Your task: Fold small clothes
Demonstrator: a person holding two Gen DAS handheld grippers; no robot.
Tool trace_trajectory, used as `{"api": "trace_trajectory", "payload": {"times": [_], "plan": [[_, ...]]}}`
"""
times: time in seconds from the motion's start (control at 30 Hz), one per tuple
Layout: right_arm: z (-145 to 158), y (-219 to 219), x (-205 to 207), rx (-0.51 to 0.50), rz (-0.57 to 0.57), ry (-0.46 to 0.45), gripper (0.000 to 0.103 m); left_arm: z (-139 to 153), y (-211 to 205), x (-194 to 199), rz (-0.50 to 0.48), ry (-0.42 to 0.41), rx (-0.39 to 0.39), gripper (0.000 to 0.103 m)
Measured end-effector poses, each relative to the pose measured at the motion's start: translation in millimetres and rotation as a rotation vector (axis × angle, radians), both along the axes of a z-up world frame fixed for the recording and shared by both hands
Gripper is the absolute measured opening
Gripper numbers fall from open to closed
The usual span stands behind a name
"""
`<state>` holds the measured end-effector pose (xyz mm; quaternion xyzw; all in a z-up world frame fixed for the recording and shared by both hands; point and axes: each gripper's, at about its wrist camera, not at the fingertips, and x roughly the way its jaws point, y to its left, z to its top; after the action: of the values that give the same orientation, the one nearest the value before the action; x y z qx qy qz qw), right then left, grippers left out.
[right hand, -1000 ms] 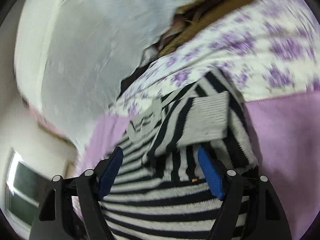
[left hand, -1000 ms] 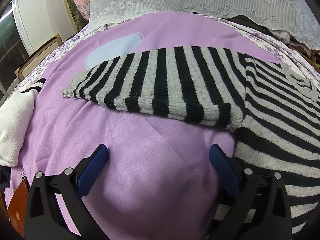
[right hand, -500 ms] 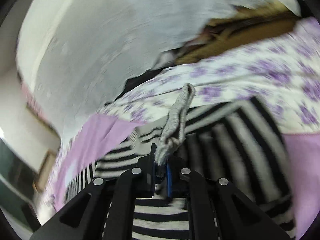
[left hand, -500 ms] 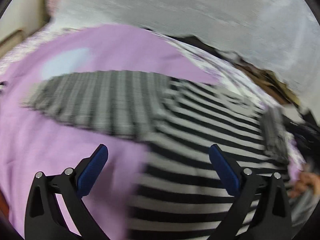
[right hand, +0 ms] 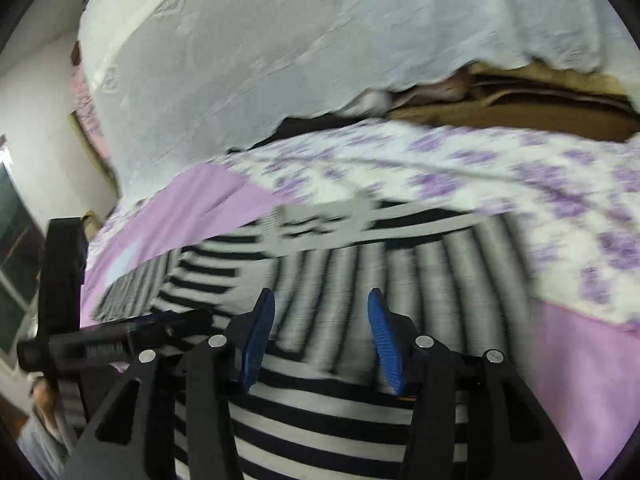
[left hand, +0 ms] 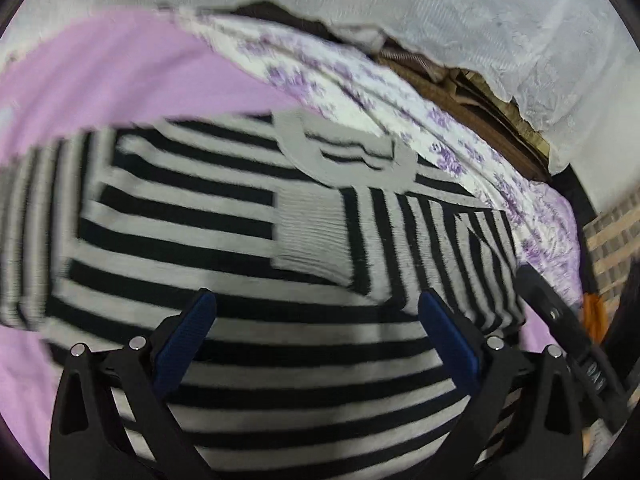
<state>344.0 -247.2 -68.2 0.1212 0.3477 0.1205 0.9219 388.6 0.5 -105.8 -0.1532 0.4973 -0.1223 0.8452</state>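
We've got the striped sweater flat on the purple blanket with its right sleeve folded across the chest, other sleeve unfolded, left gripper and right gripper both spread, holding nothing.

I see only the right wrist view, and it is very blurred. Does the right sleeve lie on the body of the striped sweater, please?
Observer: Yes. The left wrist view shows the folded sleeve lying flat across the chest of the sweater.
Operator: Where is its cuff?
Observer: The grey cuff rests just below the collar, near the middle of the chest.
Operator: And the left tool? I see only its side.
Observer: The left tool is wide open over the lower stripes, with nothing between its fingers.
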Motion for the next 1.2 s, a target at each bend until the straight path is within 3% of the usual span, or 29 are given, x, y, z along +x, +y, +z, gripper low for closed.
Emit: {"api": "trace_trajectory", "payload": {"times": [0.1, 0.23, 0.33, 0.4, 0.43, 0.47, 0.63, 0.77, 0.87, 1.0, 1.1, 1.17, 1.2], "plan": [[-12.0, -44.2, -7.2, 0.049, -0.079, 0.011, 0.049, -13.4, -8.5, 15.8, 0.017, 0.066, -0.090, 0.098], [-27.0, -81.0, -6.6, 0.192, -0.131, 0.028, 0.049, -19.4, -13.2, 24.2, 0.043, 0.050, -0.098, 0.094], [-33.3, -88.3, -1.5, 0.267, -0.127, 0.039, 0.048, -16.8, -19.2, 29.7, 0.033, 0.024, -0.080, 0.062], [-30.0, -83.6, -0.1, 0.221, -0.128, 0.018, 0.046, -16.6, -26.8, 34.2, 0.006, 0.022, -0.067, 0.044], [-27.9, -80.1, 0.5, 0.207, -0.130, 0.011, 0.044, -17.4, -30.8, 35.7, -0.012, 0.027, -0.071, 0.025], [-26.1, -79.1, 1.6, 0.192, -0.130, 0.005, 0.043, -18.6, -34.3, 36.1, -0.025, 0.032, -0.071, 0.015], [-18.5, -73.3, 11.6, 0.146, -0.132, 0.001, 0.042, -1.9, -35.7, 23.0, 0.005, -0.076, 0.001, 0.008], [-18.9, -59.3, 28.8, 0.089, -0.105, 0.019, 0.043, 5.5, -23.3, 12.6, 0.049, -0.121, 0.039, 0.009], [-48.5, -52.8, 45.5, 0.030, -0.102, 0.127, 0.042, -23.2, -30.0, 19.6, 0.059, -0.039, 0.127, 0.017], [-47.0, -62.3, 42.7, 0.063, -0.117, 0.122, 0.036, -23.3, -32.1, 15.6, 0.065, -0.072, 0.156, 0.020], [-27.8, -58.5, 28.5, 0.049, -0.097, 0.036, 0.040, -6.0, -28.0, -0.5, 0.087, -0.128, 0.159, 0.045], [-24.8, -51.0, 22.5, 0.049, -0.054, 0.052, 0.040, 7.4, -25.3, -15.9, 0.104, -0.197, 0.158, 0.072], [-25.8, -47.8, 19.8, 0.050, -0.035, 0.066, 0.040, 9.7, -24.6, -20.2, 0.107, -0.211, 0.171, 0.076]]}}
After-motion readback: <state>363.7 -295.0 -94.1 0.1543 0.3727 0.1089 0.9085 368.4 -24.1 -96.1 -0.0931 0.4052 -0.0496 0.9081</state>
